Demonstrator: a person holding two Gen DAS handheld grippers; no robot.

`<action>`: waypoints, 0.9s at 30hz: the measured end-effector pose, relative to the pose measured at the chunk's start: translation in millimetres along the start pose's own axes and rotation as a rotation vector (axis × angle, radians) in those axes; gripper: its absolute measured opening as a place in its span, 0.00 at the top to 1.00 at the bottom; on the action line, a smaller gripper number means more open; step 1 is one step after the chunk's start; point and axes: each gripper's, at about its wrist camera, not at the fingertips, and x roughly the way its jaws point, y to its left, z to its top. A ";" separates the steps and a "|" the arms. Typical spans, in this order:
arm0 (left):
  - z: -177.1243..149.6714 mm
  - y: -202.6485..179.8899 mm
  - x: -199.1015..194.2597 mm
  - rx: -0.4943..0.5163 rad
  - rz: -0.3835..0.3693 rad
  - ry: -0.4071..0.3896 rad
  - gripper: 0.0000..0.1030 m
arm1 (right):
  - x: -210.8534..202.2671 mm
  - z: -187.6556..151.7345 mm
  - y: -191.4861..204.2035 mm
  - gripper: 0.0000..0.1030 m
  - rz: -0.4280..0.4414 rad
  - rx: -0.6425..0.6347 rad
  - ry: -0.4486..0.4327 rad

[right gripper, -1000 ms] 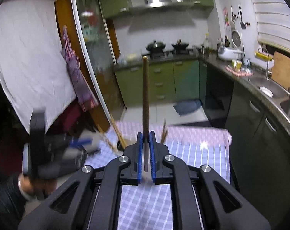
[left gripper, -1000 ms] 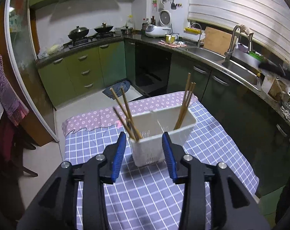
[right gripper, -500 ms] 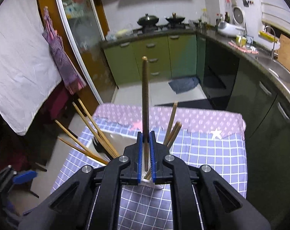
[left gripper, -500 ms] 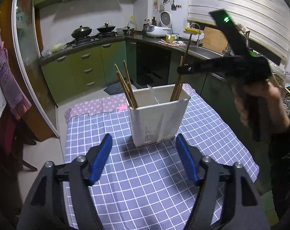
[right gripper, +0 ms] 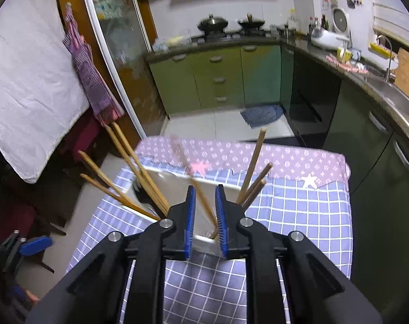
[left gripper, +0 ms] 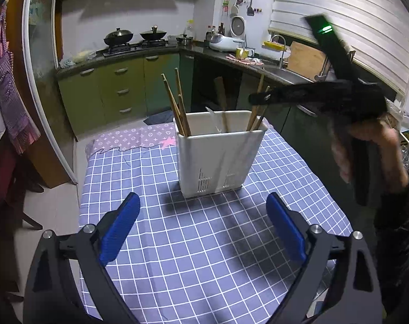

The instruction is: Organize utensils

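The chopstick (right gripper: 201, 197) you are dropping leans, blurred, in the gap between the right claw (right gripper: 205, 216) pads, its lower end down inside the white utensil holder (left gripper: 220, 156). That claw's jaws have just been opening to a narrow gap, so the stick looks loose between them, not pinched. Judging by its slant, it may tip toward the bundle of chopsticks (right gripper: 139, 170) in the holder's left compartment, so let the jaws part a little more and lift straight up, clear of the stick and of the right-hand chopsticks (right gripper: 254, 178), without brushing the tops.

The holder stands upright near the middle of the counter (left gripper: 204, 243), closer to its far edge, on the checked cloth. The left claw (left gripper: 201, 226) sits low over the near edge, its jaws just opened wide with nothing between them, well apart from the holder. Keep it there, ready to steady the holder's near wall if a stick catches and rocks it.
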 end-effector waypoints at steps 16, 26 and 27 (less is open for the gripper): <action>-43.7 8.3 10.0 -0.070 0.043 -0.008 0.06 | -90.0 -169.2 8.4 0.04 -0.112 -0.013 -0.271; -64.9 -0.9 -40.9 -0.050 0.131 -0.097 0.06 | -133.9 -217.2 29.7 0.04 -0.183 -0.039 -0.334; -67.5 -0.9 -49.8 -0.058 0.136 -0.110 0.06 | -138.7 -219.4 29.6 0.04 -0.186 -0.036 -0.331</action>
